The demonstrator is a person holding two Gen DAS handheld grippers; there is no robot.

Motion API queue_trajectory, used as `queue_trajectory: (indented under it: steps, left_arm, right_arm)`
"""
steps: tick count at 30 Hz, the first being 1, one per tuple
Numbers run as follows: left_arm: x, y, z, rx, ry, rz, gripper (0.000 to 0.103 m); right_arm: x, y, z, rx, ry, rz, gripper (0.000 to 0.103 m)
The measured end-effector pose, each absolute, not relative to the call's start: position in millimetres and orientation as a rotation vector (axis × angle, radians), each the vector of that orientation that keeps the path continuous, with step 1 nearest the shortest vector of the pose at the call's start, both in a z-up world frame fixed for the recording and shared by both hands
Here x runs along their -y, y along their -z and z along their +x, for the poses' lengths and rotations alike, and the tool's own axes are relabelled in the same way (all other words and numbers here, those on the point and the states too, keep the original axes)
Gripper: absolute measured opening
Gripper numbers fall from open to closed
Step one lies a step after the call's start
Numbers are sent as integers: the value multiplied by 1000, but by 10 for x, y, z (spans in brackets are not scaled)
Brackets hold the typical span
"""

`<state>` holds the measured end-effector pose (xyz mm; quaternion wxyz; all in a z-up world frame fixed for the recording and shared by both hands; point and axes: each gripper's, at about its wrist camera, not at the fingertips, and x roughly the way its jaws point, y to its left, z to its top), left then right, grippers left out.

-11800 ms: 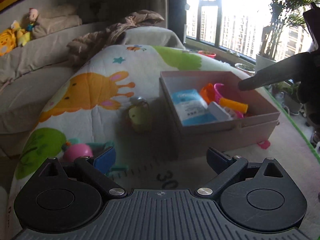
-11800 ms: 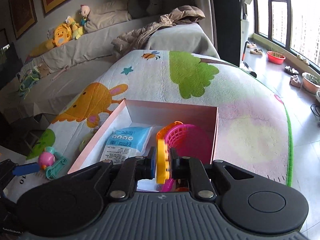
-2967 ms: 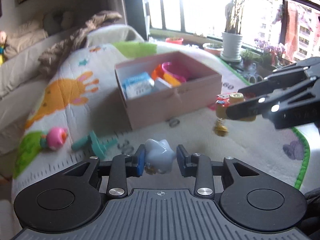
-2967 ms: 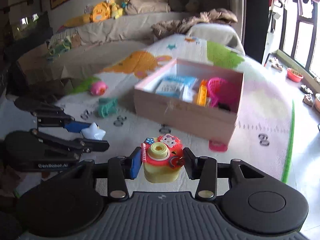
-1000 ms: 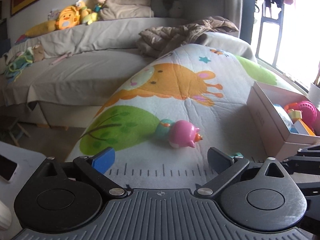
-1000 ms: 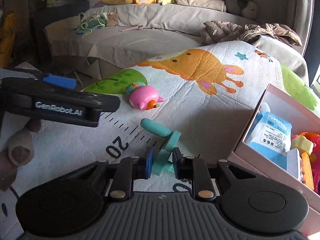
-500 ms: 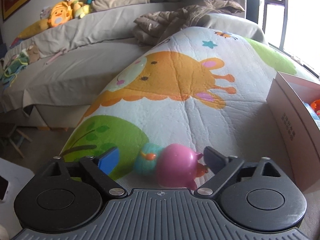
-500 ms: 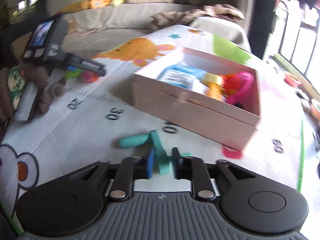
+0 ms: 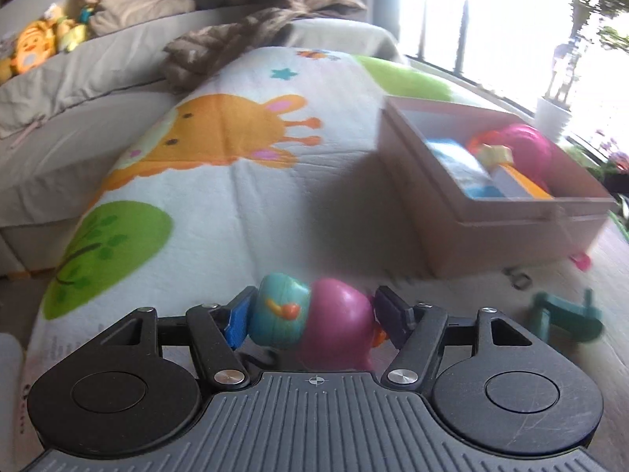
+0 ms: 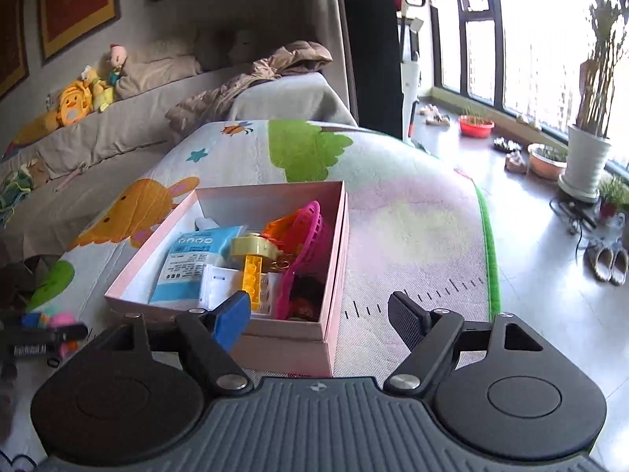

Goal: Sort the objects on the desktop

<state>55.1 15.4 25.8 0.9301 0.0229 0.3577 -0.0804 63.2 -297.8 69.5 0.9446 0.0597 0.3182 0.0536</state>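
My left gripper (image 9: 310,316) is shut on a pink and teal bird toy (image 9: 314,322), held just above the play mat. The pink box (image 9: 507,220) stands ahead to the right, with a blue packet, a yellow block and a pink basket inside. A teal toy (image 9: 566,316) lies on the mat right of my left gripper. My right gripper (image 10: 320,312) is open and empty, just in front of the near wall of the pink box (image 10: 291,340). The left gripper with the bird toy (image 10: 59,320) shows at the left edge of the right wrist view.
The animal-print play mat (image 9: 236,181) covers the floor, with a grey sofa (image 9: 78,90) behind it. A small pink piece (image 9: 582,261) lies by the box. Plant pots (image 10: 582,165) and slippers (image 10: 609,261) are on the tiled floor to the right.
My left gripper has closed on the bird toy and swung toward the box. My right gripper has let go of the teal toy, opened, and moved up to the box.
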Motion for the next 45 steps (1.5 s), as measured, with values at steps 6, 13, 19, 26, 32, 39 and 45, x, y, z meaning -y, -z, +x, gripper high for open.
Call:
queue_trajectory:
  steps: [6, 13, 19, 26, 32, 39, 45]
  left_arm:
    - [82, -136, 309, -708, 241, 70, 93]
    - [74, -39, 260, -711, 253, 65, 99]
    - [90, -23, 252, -712, 259, 73, 101]
    - [103, -21, 267, -718, 263, 78, 103]
    - [110, -17, 276, -722, 262, 82, 103]
    - [112, -17, 281, -724, 257, 85, 103]
    - [94, -66, 291, -739, 221, 84, 103]
  right_arm:
    - [2936, -506, 1077, -777, -146, 217, 78]
    - [2443, -452, 1323, -766, -164, 105, 86]
    - [2173, -510, 1443, -727, -301, 72, 86]
    - [2348, -621, 1009, -638, -259, -20, 88]
    - [2564, -422, 549, -650, -166, -140, 87]
    - [2384, -253, 194, -692, -265, -195, 79]
    - [2344, -223, 146, -686, -302, -167, 86]
